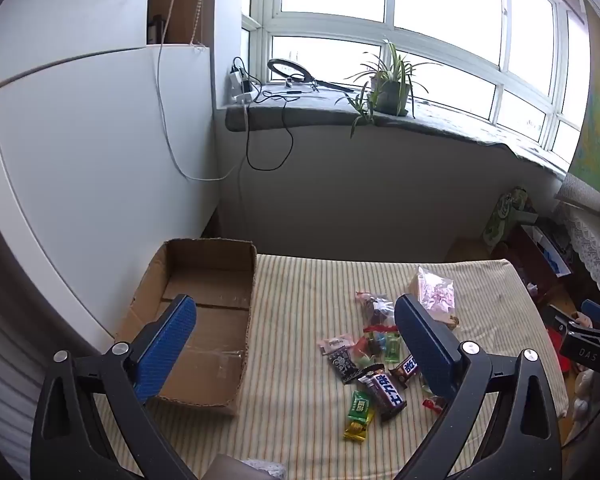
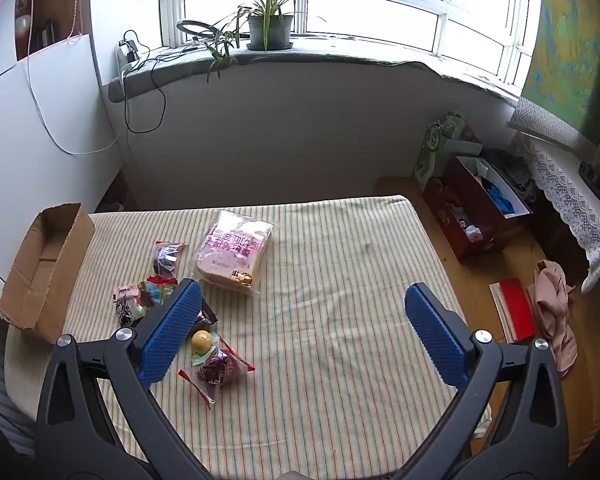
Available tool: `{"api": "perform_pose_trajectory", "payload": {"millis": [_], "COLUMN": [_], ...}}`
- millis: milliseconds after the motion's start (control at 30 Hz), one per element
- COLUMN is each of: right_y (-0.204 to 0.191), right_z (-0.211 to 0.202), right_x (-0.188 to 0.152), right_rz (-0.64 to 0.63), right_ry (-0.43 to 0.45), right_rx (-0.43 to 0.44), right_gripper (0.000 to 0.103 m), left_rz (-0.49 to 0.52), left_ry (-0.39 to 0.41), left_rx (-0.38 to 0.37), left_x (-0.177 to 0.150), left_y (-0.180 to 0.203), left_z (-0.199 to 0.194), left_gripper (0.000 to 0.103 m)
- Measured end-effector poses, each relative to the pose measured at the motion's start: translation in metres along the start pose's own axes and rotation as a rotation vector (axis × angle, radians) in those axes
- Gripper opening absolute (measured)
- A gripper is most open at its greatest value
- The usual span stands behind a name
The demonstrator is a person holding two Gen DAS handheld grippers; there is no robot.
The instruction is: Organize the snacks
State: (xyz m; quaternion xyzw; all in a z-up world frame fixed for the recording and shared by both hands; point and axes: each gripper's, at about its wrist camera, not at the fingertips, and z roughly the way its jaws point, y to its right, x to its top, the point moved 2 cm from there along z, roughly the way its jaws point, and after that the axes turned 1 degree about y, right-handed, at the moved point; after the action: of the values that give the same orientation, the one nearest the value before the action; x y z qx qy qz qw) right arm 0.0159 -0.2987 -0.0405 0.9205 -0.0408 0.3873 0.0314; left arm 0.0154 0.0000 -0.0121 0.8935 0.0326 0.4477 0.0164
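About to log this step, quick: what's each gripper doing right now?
Left gripper: open, holding nothing, above the striped cloth and the brown cardboard box.
Right gripper: open, holding nothing, above the striped cloth.

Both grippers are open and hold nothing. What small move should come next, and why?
Probably lower the left gripper onto the dark chocolate bar near it and close. The cardboard box on that side looks empty, while the snacks lie loose on the striped cloth. The right gripper hangs over bare cloth.
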Motion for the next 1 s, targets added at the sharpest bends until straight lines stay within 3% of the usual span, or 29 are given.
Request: {"api": "perform_pose_trajectory", "payload": {"millis": [1000], "right_y": [-0.0001], "right_z": [0.0046], "right_x": [-0.0028], "right_rz": [-0.002], "right_ry": [0.002], "right_rx": [0.008], "right_gripper": [0.103], "left_rz": [0.010], "left_ry": [0.000], "left_rx": [-0.005], "left_x": [0.0037], "left_y": [0.0038], "left_z": [-0.0044], "left_gripper": [0.099]}}
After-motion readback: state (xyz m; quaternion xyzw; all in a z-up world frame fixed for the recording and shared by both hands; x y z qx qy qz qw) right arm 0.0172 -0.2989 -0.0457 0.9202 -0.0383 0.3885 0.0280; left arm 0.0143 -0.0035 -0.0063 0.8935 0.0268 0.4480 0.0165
